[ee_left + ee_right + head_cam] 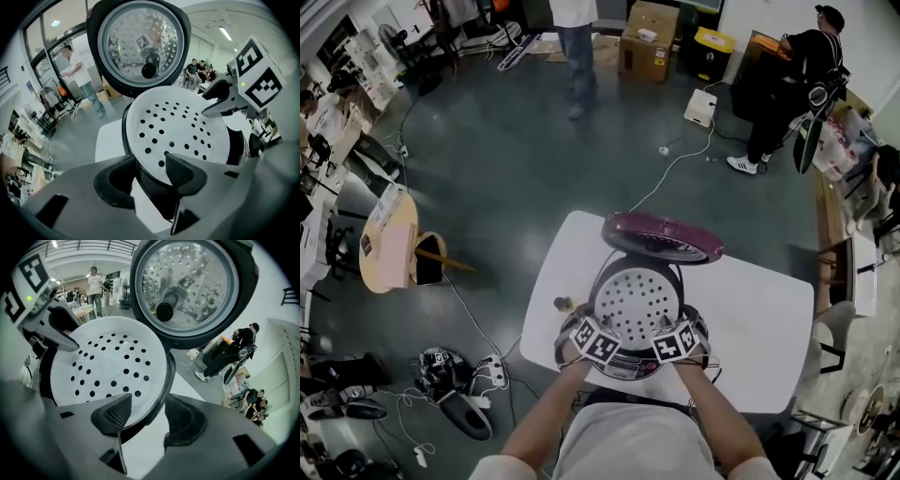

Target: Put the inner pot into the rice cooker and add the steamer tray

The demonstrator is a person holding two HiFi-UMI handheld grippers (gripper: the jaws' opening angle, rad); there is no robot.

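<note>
Dozens of round holes dot the smooth, white, dish-shaped steamer tray (636,302).

Dim, even overhead light; a ceiling strip light (225,33) glows far right. Fisheye bends edges; corners go black.

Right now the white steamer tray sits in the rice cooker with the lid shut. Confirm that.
Wrong: the lid stands open, tipped back behind the rice cooker, as the head view shows. The white steamer tray does sit in the cooker.
</note>
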